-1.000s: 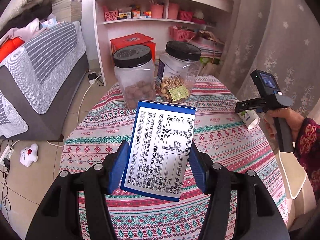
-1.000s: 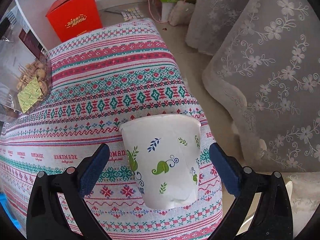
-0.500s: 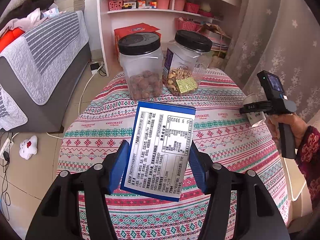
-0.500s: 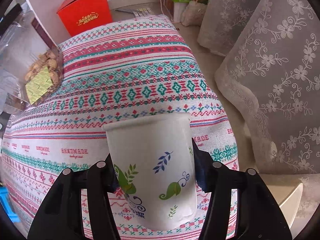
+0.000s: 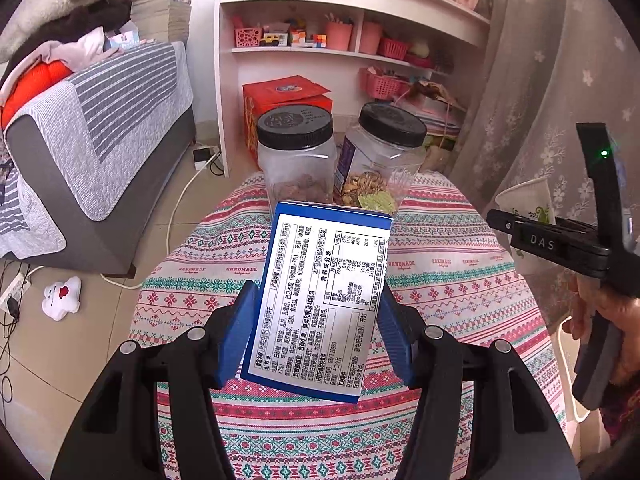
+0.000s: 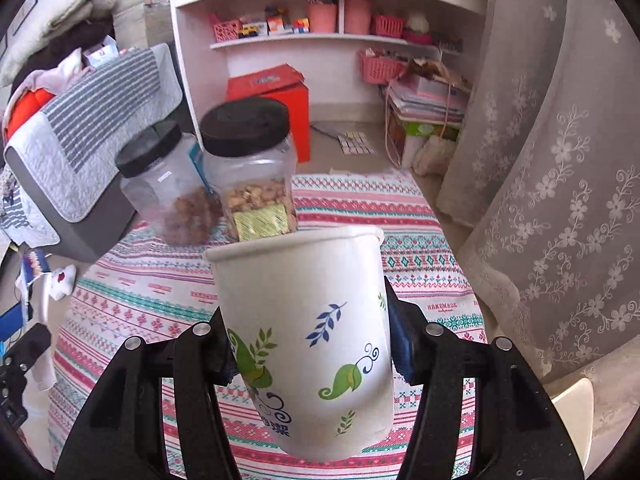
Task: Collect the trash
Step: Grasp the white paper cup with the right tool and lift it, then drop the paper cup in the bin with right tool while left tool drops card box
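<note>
My left gripper (image 5: pixel 316 332) is shut on a blue and white carton (image 5: pixel 320 300) with a printed label, held above the round table (image 5: pixel 200 280) with its patterned cloth. My right gripper (image 6: pixel 308 344) is shut on a white paper cup (image 6: pixel 308 320) with leaf prints, lifted above the table's right side. The right gripper (image 5: pixel 560 240) and its cup (image 5: pixel 524 200) also show at the right of the left wrist view.
Two clear jars with black lids (image 5: pixel 296 156) (image 5: pixel 384 152) stand at the table's far edge. Behind are a red box (image 5: pixel 284 96), white shelves (image 5: pixel 344 4), a sofa (image 5: pixel 80 140) at left and a lace curtain (image 6: pixel 560 160) at right.
My right gripper closed on the paper cup and lifted it off the table, tilting up to face the shelves. My left gripper rose a little with the carton.
</note>
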Demonstrator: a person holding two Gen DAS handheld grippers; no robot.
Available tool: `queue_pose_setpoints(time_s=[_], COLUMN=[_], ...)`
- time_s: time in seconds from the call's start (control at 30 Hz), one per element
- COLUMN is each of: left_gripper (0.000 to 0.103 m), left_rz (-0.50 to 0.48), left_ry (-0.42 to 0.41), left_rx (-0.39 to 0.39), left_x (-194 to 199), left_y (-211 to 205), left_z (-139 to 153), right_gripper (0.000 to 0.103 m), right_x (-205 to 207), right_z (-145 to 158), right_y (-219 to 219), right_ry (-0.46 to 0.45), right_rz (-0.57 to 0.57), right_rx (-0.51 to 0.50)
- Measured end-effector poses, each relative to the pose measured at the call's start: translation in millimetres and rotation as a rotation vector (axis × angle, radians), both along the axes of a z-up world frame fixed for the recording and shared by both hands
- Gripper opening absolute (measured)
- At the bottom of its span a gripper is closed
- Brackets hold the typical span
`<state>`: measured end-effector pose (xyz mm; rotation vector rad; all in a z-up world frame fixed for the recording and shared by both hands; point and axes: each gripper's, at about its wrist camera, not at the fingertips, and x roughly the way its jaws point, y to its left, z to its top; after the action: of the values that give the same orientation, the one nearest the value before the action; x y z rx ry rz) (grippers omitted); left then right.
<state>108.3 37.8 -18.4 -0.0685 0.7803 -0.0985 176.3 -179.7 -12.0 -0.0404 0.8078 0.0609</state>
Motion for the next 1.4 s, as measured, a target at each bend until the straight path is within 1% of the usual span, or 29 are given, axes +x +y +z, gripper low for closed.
queue_pose_setpoints(time_s=[0.17, 0.27, 0.37, 0.47, 0.53, 0.57, 0.73, 0.87, 1.03, 1.13, 1.3, 1.37, 1.4], left_gripper=[0.058, 0.058, 0.058, 0.058, 0.058, 0.058, 0.058, 0.058, 0.058, 0.058, 0.058, 0.058, 0.058], left_rz=[0.026, 0.052, 0.065, 0.052, 0.047, 0.045, 0.012, -0.019, -0.078, -0.119, -0.195, -0.232, -0.250], left_ry=[-0.078, -0.088, -0.099, -0.149, -0.191, -0.203, -0.220, -0.216, -0.204, -0.199, -0.181, -0.173, -0.168], left_rx=[0.004, -0.021, -0.035, -0.003, 0.019, 0.016, 0.002, -0.019, -0.019, -0.010, -0.004, -0.004, -0.004], left_x=[-15, -24, -34, -47, -57, -62, -75, -82, -89, -92, -93, -92, -92], left_y=[1, 4, 3, -6, -13, -16, -34, -53, -86, -108, -153, -173, -184], left_z=[14, 18, 22, 32, 38, 40, 46, 47, 45, 43, 37, 33, 31], right_gripper=[0.055, 0.055, 0.056, 0.056, 0.056, 0.056, 0.057, 0.057, 0.058, 0.058, 0.062, 0.081, 0.083], right_x=[-43, -66, -88, -109, -122, -129, -157, -172, -188, -194, -201, -205, -208], right_z=[35, 48, 58, 67, 71, 73, 76, 73, 63, 51, 28, 20, 18], right_y=[12, 8, 1, -8, -14, -18, -44, -79, -131, -166, -224, -245, -254], right_ry=[-0.147, -0.212, -0.265, -0.316, -0.349, -0.363, -0.401, -0.396, -0.365, -0.315, -0.199, -0.149, -0.135], right_rz=[-0.010, -0.034, -0.059, -0.082, -0.103, -0.113, -0.196, -0.283, -0.434, -0.531, -0.688, -0.739, -0.772], right_rx=[-0.034, -0.030, -0.008, 0.012, 0.002, -0.007, -0.056, -0.085, -0.123, -0.143, -0.136, -0.115, -0.098])
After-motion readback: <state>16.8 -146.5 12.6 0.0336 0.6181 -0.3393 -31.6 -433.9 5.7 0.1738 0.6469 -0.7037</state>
